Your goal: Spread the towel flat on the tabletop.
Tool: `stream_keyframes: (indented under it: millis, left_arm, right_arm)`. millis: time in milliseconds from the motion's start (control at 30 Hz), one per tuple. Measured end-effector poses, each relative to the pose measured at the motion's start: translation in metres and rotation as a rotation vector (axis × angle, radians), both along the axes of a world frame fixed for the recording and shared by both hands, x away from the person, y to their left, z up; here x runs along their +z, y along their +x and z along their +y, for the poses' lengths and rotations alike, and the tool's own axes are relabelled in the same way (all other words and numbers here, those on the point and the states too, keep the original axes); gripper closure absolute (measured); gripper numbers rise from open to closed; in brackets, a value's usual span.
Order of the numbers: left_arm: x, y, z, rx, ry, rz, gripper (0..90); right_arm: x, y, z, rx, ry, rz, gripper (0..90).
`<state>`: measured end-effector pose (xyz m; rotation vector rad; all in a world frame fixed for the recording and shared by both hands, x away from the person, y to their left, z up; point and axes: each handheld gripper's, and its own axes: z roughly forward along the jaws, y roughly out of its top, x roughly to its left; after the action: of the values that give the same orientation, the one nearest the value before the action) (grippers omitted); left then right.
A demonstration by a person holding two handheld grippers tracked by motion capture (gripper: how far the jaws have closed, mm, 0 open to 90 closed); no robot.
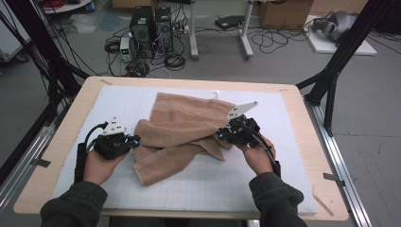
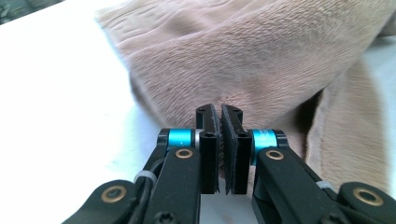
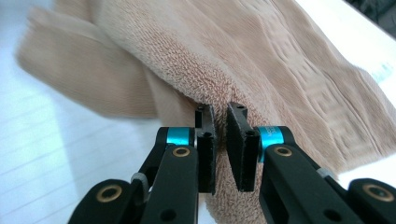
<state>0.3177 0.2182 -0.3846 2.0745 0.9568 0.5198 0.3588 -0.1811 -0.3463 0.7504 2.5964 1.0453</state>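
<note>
gripping towel [image 1: 182, 130] edges, both grippers

Overhead view; two close views, shared towel [image 1: 182, 130].

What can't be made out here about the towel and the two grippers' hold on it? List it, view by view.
- High view: the jaw tips of the left gripper and right gripper are too small to judge.
- Left gripper view: jaws nearly closed; whether towel cloth sits between them is unclear.
- Right gripper view: the pinched edge is hidden by the pads; the towel's far-left part is blurred.
</note>
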Motion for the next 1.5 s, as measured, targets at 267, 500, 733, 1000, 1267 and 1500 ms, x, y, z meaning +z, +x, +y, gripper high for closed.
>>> stream_keyframes:
  millis: [267,500,733,1000,1267,1500]
  left_arm:
    - [-0.038,0.046,-0.017,0.066,0.075,0.097,85.3]
    - [-0.027,0.041,-0.003,0.051,-0.005,0.120,73.6]
    - [-0.008,0.014,0.002,-0.065,-0.140,0.120,55.0]
    - [-0.029,-0.004,-0.016,-0.168,-0.117,0.166,51.9]
    - [-0.055,-0.007,-0.023,-0.145,-0.088,0.192,57.9]
    - [-0.053,-0.008,-0.021,-0.157,-0.073,0.187,83.7]
  right_arm:
    - [-0.041,0.049,0.005,-0.102,-0.028,0.125,81.4]
    - [-0.036,0.041,-0.005,-0.092,0.015,0.096,68.8]
    - [-0.019,-0.006,-0.023,-0.048,0.068,-0.011,61.8]
    - [-0.053,-0.029,-0.012,0.008,0.069,0.011,58.2]
    - [-0.075,-0.031,0.006,0.007,0.022,0.014,57.7]
    - [-0.084,-0.029,0.014,0.017,-0.027,0.021,82.0]
